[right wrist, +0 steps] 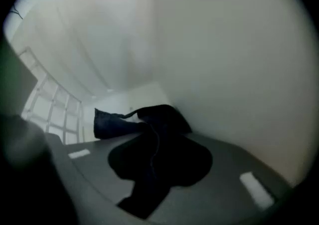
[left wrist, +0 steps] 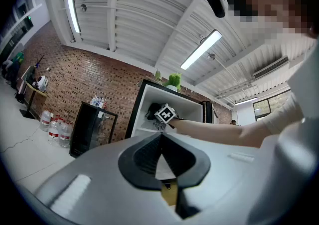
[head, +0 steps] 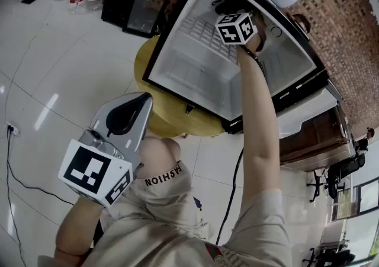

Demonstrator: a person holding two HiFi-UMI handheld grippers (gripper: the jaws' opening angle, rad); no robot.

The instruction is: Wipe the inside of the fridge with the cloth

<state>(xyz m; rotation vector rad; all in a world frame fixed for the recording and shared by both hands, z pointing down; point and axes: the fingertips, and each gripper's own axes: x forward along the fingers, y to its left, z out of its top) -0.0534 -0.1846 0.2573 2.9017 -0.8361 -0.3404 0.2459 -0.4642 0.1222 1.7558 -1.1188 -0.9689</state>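
Left gripper (left wrist: 160, 141) pressed together, empty | right gripper (right wrist: 149, 139) pinches cloth (right wrist: 114, 124) hiding its tips | inside fridge (head: 177, 70)

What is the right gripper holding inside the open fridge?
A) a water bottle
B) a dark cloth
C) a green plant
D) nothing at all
B: the right gripper view shows the right gripper shut on a dark cloth, close to the fridge's white inner wall.
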